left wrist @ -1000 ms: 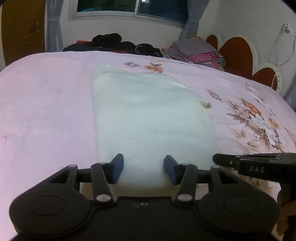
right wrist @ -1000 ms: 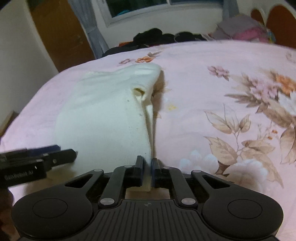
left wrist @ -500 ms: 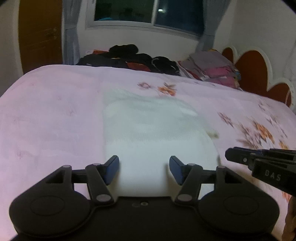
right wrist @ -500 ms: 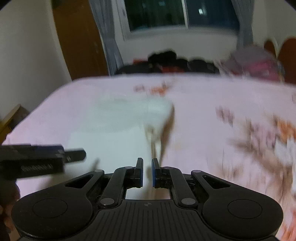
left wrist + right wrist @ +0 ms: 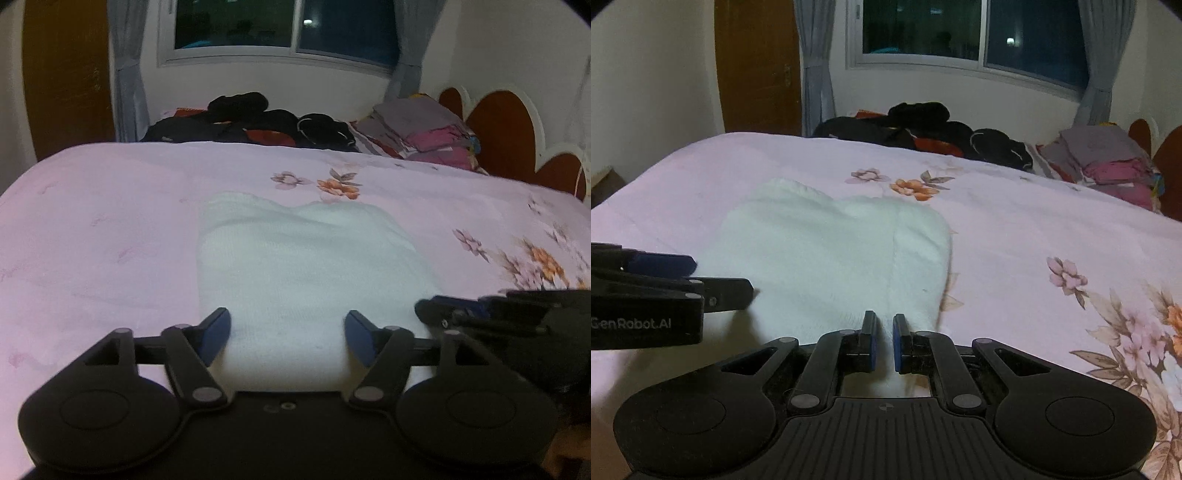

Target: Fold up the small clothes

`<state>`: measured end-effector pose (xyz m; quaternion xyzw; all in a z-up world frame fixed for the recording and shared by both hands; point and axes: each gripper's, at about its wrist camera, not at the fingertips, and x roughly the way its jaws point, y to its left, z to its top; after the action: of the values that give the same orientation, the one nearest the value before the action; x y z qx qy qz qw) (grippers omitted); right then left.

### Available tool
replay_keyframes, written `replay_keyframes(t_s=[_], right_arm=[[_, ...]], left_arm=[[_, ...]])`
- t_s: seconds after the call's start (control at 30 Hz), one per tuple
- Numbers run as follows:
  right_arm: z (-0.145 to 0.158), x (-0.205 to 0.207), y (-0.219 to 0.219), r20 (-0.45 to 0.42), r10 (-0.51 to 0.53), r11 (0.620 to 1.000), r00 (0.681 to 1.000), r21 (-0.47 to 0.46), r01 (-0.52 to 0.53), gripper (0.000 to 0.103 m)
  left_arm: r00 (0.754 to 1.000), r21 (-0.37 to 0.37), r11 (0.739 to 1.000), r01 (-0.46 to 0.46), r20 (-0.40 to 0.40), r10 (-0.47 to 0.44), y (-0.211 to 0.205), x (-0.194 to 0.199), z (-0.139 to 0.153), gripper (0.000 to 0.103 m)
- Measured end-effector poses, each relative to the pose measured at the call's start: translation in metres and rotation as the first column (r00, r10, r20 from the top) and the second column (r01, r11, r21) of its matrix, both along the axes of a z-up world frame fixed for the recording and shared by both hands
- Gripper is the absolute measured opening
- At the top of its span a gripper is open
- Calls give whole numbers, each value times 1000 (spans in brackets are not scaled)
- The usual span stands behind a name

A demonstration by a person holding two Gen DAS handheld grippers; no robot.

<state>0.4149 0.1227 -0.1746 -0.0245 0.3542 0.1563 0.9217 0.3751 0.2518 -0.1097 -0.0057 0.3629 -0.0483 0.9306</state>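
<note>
one pink floral bed (image 5: 92, 229) under a dark window (image 5: 960, 33).

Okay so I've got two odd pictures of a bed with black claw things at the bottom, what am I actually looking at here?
Those claws are hand-held grippers: a person holds one in each hand, and each carries a wide-angle camera looking along its two fingers. One picture comes from the left gripper, the other from the right gripper, and each also shows the other at its edge. A white garment lies on the pink floral bedsheet; dark clothes and a folded stack sit at the far side. The left jaws are opening with the cloth's near edge between them, not pressed. The right jaws are nearly together; whether they pinch the cloth is unclear.
</note>
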Motion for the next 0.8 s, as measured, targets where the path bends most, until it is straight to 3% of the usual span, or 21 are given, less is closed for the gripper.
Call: replay_keyframes(t_s=[0.03, 0.17, 0.33, 0.57, 0.63, 0.67, 0.7, 0.8], right_arm=[[-2, 1, -1, -6, -6, 1000, 1000, 11, 6, 6], [-1, -1, -9, -36, -41, 996, 999, 71, 44, 6], [8, 3, -10, -58, -23, 997, 998, 70, 27, 7], [29, -22, -23, -74, -47, 984, 996, 170, 59, 8], [33, -36, -26, -84, -43, 983, 996, 175, 57, 26], [36, -45, -29, -83, -39, 981, 996, 185, 54, 54], [39, -54, -32, -74, -36, 979, 997, 196, 49, 69], [53, -83, -44, -58, -28, 977, 998, 212, 40, 69]], left_arm=[[1000, 9, 1000, 7, 1, -7, -2, 0, 0, 73], [999, -3, 1000, -24, -48, 23, 2, 3, -1, 98], [988, -28, 994, -101, -118, 97, 12, 0, -1, 101], [982, 24, 988, -151, -115, 153, 9, -27, 20, 103], [977, 46, 986, -159, -134, 164, 5, -38, 26, 103], [978, 55, 986, -156, -133, 162, 3, -43, 30, 103], [980, 61, 987, -150, -122, 157, 1, -52, 34, 103], [987, 78, 988, -133, -83, 140, -8, -82, 49, 103]])
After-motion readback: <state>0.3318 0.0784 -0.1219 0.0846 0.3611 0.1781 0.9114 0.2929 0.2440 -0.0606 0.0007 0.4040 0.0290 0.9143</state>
